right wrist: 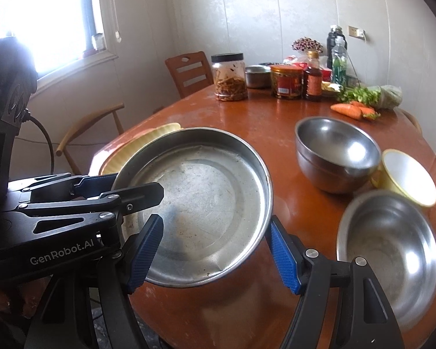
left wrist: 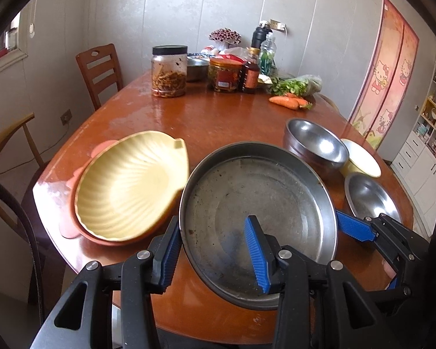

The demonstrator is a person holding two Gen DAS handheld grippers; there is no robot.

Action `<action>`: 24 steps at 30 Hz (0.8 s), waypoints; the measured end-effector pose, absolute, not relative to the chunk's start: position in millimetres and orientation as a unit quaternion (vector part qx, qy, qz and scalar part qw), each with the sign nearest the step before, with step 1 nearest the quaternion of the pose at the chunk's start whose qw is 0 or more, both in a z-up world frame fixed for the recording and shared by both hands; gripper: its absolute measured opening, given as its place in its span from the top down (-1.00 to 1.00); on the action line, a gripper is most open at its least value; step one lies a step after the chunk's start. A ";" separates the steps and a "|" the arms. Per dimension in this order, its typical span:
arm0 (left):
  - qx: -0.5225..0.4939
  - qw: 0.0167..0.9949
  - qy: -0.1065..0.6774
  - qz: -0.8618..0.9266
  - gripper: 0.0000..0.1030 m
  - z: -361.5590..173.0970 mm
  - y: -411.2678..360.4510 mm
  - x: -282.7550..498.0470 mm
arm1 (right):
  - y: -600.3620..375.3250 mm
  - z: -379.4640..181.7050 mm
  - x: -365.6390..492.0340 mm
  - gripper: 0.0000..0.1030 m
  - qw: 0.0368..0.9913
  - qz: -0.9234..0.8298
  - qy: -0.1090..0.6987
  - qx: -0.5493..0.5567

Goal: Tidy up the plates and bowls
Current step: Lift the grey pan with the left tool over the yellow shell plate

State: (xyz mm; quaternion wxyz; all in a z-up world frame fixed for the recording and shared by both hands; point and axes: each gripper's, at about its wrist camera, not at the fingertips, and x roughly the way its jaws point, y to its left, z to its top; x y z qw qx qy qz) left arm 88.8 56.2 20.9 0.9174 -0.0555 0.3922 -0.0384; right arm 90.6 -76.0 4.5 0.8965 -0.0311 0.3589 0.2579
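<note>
We pinch the steel pan (left wrist: 258, 203) by its thin, slippery rim: left gripper (left wrist: 215, 250) fingers clamped, right gripper (right wrist: 215, 250) fingers wide astride it.

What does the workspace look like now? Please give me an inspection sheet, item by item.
Surface: brown wooden table, glossy, with worn patches near its left edge.
Job's things: steel pan; yellow shell dish lying on a brown plate; stacked steel bowls; yellow bowl; single steel bowl.
Clutter: jars, sauce bottle, carrots and greens at the far end.
Grippers: left gripper clamps the pan's rim; right gripper is open, fingers astride the pan's near rim.
Cables: black cable behind the left gripper.
Surroundings: wooden chair, window, cartoon curtain.
</note>
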 end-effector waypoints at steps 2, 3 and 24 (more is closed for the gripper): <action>-0.058 0.919 0.389 -0.033 0.16 24.2 62.8 90.3 | -70.7 7.0 95.0 -0.45 0.896 0.263 0.357 -0.031; -0.060 0.920 0.386 -0.030 0.16 26.0 67.1 91.2 | -66.9 8.9 97.0 -0.45 0.896 0.265 0.355 -0.033; -0.078 0.922 0.378 0.016 0.15 38.6 137.1 112.8 | 9.5 25.4 140.4 -0.45 0.884 0.309 0.346 -0.063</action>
